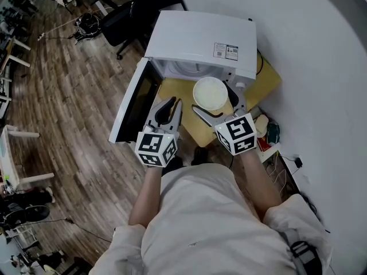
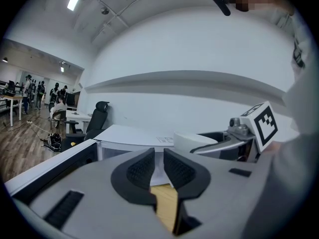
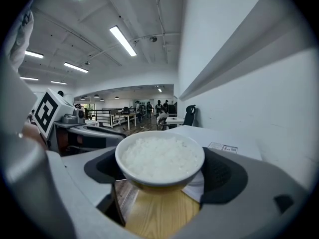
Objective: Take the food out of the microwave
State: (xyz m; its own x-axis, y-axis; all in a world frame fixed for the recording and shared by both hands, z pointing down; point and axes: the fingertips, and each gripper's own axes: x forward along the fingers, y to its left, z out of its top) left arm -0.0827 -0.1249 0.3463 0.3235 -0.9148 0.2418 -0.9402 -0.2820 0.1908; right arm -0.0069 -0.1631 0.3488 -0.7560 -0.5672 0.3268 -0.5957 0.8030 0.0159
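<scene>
While held just in front of the microwave (image 1: pixel 200 39), could yet spill.
Clamped across the bowl (image 1: pixel 210 93) of rice by the right gripper (image 3: pixel 160 176), jaws spread wide against both sides, just outside the microwave's open mouth, over the table (image 1: pixel 172 91). Sits upright, mouth up, rim about level; round, so no long axis. Might slide off the smooth curved wall, or shed rice if tilted. Left gripper (image 2: pixel 158 171): almost closed on nothing, toward the microwave's door (image 1: pixel 129 105).

You hold two grippers: one left gripper (image 1: pixel 172 105) and one right gripper (image 1: pixel 217 99). There is one microwave (image 1: pixel 200 42), one bowl (image 1: pixel 210 92) of rice, one wooden table (image 1: pixel 265 85) and one black office chair (image 1: pixel 122 17).
</scene>
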